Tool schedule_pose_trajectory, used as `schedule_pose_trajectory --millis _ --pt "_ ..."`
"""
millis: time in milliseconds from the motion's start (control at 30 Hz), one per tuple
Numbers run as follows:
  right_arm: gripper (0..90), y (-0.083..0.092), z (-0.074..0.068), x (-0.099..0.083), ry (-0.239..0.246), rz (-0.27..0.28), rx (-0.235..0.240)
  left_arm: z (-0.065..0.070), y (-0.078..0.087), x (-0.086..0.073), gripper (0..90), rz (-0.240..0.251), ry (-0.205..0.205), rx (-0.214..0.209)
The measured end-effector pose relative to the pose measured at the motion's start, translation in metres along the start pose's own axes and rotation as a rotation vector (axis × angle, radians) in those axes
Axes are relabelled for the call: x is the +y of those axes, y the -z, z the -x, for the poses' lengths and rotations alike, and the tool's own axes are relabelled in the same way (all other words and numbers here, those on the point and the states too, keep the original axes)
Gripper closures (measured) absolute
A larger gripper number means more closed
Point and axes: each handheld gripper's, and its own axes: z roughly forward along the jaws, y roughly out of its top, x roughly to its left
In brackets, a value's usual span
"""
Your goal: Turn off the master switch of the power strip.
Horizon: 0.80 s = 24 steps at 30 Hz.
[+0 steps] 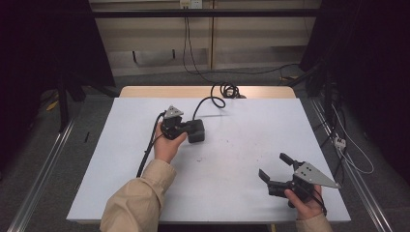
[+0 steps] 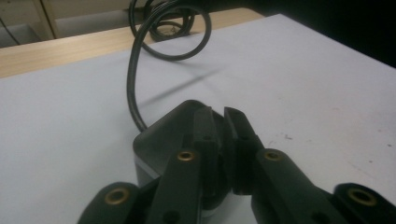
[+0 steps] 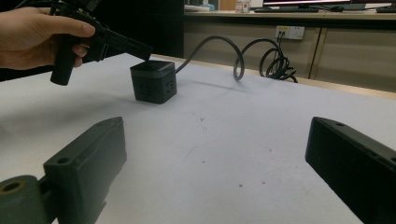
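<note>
my left gripper (image 1: pixel 186 126) jaws pressed together, tips over cube socket block (image 3: pixel 153 81) mid-table (image 1: pixel 121 159) | my right gripper (image 1: pixel 274 166) jaws spread, holding nothing | right gripper view: outlet holes on block's side, coiled cord (image 3: pixel 261 56)

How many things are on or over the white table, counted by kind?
Handheld grippers: 2, left gripper and right gripper
Cube power sockets: 1, dark cube
Cables from the cube: 1, cable
Total: 4
</note>
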Motion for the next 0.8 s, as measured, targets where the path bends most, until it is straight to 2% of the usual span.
schedule_pose_trajectory --millis 200,267,367,533,667,800 --pt "4.4 0.000 -0.001 0.000 0.007 0.000 -0.002 0.002 0.007 0.003 71.7 -0.003 -0.008 -0.012" --pt "4.4 0.000 -0.002 0.000 0.012 -0.001 -0.003 0.004 0.010 0.004 67.2 0.007 0.006 -0.026" --pt "4.4 0.002 -0.002 0.000 0.011 0.000 -0.004 0.006 0.014 0.007 57.8 0.021 0.030 -0.045" --pt "4.4 0.002 0.000 0.000 0.006 0.003 -0.008 0.011 0.018 0.009 41.2 0.015 0.040 -0.067" --pt "4.4 0.002 0.000 0.000 0.005 0.003 -0.005 0.015 0.020 0.009 29.1 0.004 0.032 -0.080" --pt "4.4 0.000 0.000 0.000 0.004 0.004 -0.001 0.019 0.025 0.006 22.0 0.022 0.032 -0.080"
